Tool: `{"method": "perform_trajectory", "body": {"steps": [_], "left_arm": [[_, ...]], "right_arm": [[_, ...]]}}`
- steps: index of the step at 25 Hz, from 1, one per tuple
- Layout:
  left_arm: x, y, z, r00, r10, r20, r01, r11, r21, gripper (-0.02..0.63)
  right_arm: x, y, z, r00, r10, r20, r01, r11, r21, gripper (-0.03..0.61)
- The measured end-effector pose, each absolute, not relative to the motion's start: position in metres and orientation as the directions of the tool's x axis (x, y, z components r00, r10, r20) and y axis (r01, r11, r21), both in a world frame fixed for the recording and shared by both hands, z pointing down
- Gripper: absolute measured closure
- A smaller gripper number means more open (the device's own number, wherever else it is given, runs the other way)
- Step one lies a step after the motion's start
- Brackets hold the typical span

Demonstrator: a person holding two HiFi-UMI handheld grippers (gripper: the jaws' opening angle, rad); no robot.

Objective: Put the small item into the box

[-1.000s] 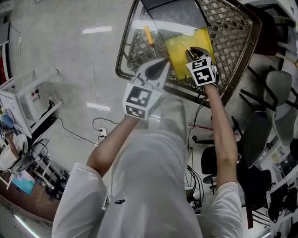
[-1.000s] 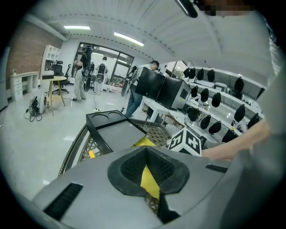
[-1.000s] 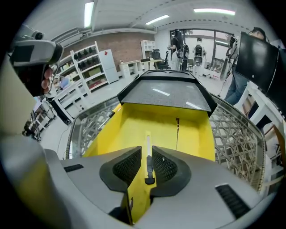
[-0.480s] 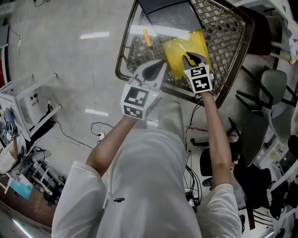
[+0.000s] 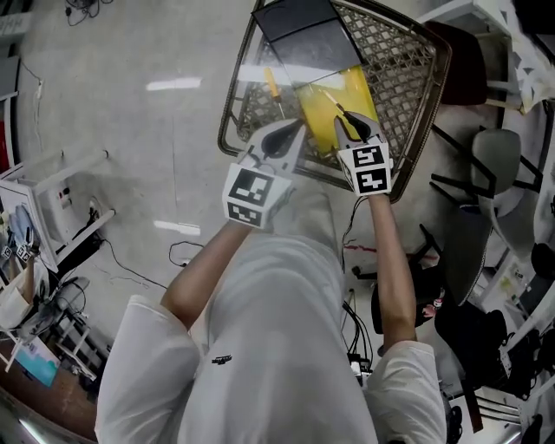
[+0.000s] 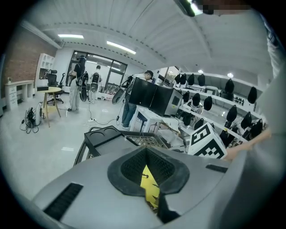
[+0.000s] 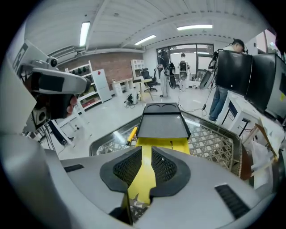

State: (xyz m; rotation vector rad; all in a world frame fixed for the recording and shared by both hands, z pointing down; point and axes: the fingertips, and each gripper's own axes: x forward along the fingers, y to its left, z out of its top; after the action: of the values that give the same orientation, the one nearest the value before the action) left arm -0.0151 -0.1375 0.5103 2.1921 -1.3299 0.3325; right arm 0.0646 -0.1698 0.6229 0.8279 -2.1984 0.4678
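Yellow box (image 5: 360,94) open from above (black tray (image 5: 299,26) borders far side).

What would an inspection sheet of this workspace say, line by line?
Surface: wire basket, mesh sides.
Job's things: yellow box inside the basket; what goes into it not made out.
Clutter: black tray at the basket's far end; screwdriver beside the box.
Grippers: left gripper shut, at the basket's near rim; right gripper open, nothing between its jaws, over the box.
Cables: cable on the floor.
Surroundings: chairs, monitors, people standing far off.
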Motion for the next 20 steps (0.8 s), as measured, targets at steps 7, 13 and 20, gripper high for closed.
{"method": "perform_trajectory", "body": {"steps": [7,13,20], "left_arm": [[-0.015,-0.128,0.476,0.499,-0.744,0.444,-0.864,-0.388,0.32,0.612],[-0.014,-0.12,0.444,0.515,-0.754,0.408,-0.855,-0.413,0.315,0.612],[-0.018,-0.115,0.418,0.524,-0.761,0.383,-0.85,-0.433,0.302,0.612]], "right_arm": [[0.059,-0.155,0.552,-0.551,-0.5,0.668,-0.702,0.711,-0.047,0.525],[0.059,-0.147,0.488,-0.569,-0.579,0.584,-0.729,0.684,-0.032,0.526],[0.062,-0.142,0.434,-0.567,-0.661,0.491,-0.773,0.633,-0.04,0.529]]}}
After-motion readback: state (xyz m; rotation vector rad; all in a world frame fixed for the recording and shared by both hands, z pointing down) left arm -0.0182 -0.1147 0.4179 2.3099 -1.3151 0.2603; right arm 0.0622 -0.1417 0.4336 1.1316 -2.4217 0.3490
